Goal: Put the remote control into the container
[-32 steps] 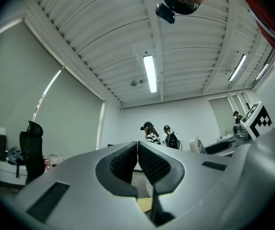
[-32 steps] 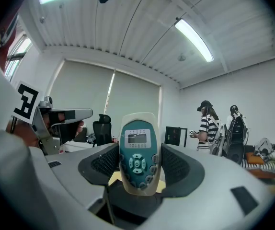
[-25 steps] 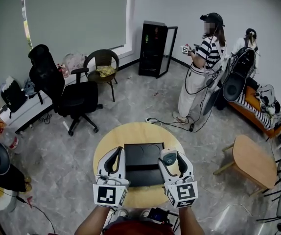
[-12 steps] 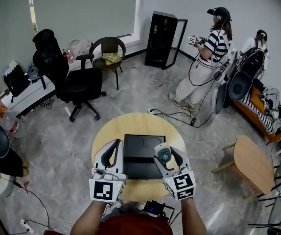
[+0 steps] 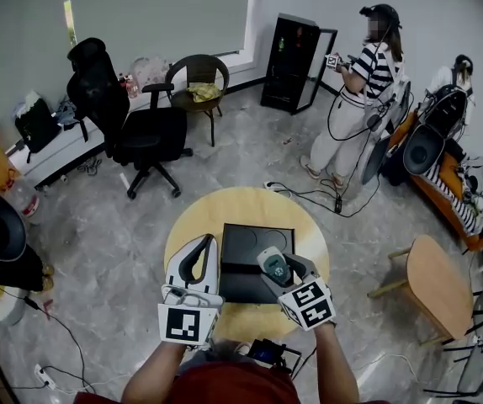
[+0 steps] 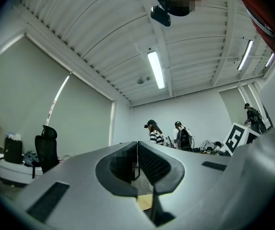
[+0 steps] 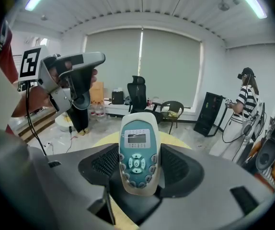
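A black office chair (image 5: 151,133) stands well apart from a dark cabinet (image 5: 295,64).

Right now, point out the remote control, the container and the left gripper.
remote control (image 7: 136,163): right gripper view, its button pad.
container (image 5: 243,244): head view, bare floor.
left gripper (image 6: 137,150): left gripper view, where jaws meet.

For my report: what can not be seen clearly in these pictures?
White remote control with teal face: screen print too small, right gripper view.
Its lower end: hidden between the jaws of the right gripper.
Black rectangular container: near right corner covered by that gripper, head view.
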`<state>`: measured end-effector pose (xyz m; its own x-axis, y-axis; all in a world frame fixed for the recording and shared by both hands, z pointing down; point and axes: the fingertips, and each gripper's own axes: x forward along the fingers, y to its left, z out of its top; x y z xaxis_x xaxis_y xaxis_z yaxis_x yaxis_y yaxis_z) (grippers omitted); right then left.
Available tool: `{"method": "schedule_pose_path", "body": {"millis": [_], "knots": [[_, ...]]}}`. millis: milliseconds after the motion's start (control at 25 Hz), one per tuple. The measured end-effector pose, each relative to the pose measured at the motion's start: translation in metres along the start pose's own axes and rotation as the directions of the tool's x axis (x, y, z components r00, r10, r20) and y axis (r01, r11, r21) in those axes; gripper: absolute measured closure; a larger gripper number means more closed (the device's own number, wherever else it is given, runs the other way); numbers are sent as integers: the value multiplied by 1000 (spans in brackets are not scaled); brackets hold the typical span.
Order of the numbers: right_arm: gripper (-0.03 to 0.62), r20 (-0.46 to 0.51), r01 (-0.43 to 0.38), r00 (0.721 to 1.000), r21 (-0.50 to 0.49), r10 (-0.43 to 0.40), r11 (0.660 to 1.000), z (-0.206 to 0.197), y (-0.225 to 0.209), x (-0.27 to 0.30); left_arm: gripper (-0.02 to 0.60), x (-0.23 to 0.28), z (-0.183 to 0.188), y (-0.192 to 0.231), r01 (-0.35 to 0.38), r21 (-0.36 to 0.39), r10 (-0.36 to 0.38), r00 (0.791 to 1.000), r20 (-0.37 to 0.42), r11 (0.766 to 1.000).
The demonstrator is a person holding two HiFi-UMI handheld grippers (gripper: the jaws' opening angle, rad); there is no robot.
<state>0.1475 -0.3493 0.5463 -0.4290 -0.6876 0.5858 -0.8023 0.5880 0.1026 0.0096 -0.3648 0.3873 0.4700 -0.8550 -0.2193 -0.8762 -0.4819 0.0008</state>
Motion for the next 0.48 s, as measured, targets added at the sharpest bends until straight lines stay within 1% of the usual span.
{"method": "schedule_pose_path", "body": {"millis": [80,200,240,400,480], "knots": [[318,-40,-14,999,-3,14,1000,-7,2,9,565,-2,-3,2,2,9,-1,1000,-9,1000],[318,-86,-30,996,-5,29,1000,-17,7,19,565,-3,3,5,-19,-36,19,999,26,999],[318,-100,-35,994,-6,34,999,-20,8,21,565,-3,5,6,-21,-41,22,999,32,999],[319,-153,-66,986,-12,63,998,-31,15,36,565,-7,1,10,-12,-10,12,1000,7,1000],[319,-175,-81,982,-12,77,997,-38,19,44,565,-7,3,12,-21,-27,21,1000,16,999]]}}
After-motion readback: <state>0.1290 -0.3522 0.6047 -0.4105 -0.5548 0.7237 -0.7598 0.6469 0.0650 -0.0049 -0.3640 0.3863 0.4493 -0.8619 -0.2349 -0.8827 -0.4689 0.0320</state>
